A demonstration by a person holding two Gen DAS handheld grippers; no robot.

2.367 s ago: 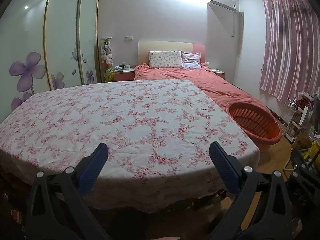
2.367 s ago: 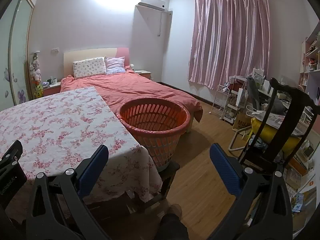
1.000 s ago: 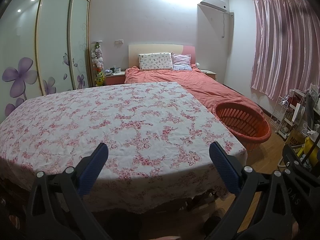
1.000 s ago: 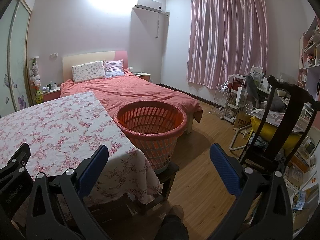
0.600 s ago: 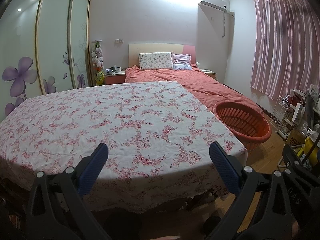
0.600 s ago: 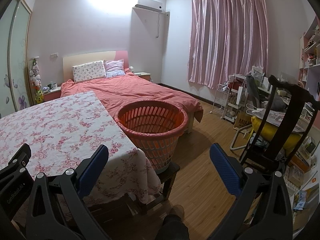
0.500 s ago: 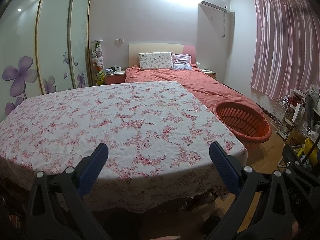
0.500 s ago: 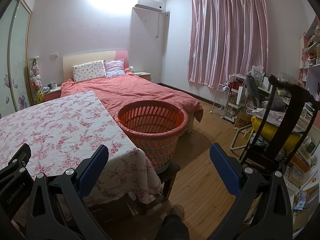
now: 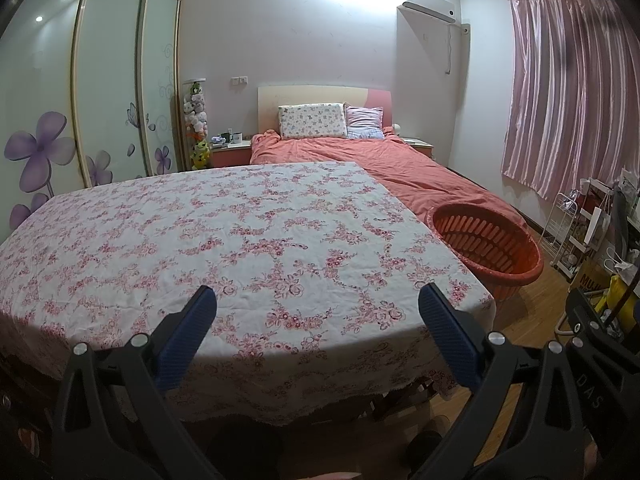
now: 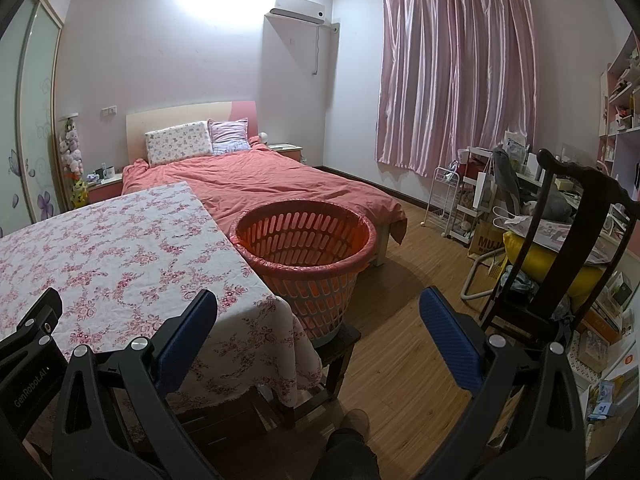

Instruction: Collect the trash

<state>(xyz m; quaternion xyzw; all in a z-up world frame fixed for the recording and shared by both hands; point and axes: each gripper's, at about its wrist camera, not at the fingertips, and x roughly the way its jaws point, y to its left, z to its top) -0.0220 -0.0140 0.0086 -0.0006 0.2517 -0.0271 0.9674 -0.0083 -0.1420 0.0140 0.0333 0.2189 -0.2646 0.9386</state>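
Apparently nothing has been picked up yet: the left gripper (image 9: 318, 304) hangs over the near edge of the table with its blue fingers spread wide and nothing between them, and the right gripper (image 10: 318, 308) is likewise spread apart and empty, aimed past the table corner toward the floor. No trash shows on the floral tablecloth (image 9: 224, 232) in either view, so the step in hand looks like searching. The orange basket (image 10: 306, 256), lined with a thin bag and standing on a low dark stool (image 10: 340, 344) just beside the table's right edge, is probably where the trash should go. The next move calls for finding a piece of litter, perhaps on the wooden floor (image 10: 404, 320) or off to the right, where a dark wooden chair (image 10: 560, 248) and a cluttered white cart (image 10: 448, 200) crowd the space. The bed (image 10: 280, 184) lies behind the basket; the chair would hamper any reach to the right
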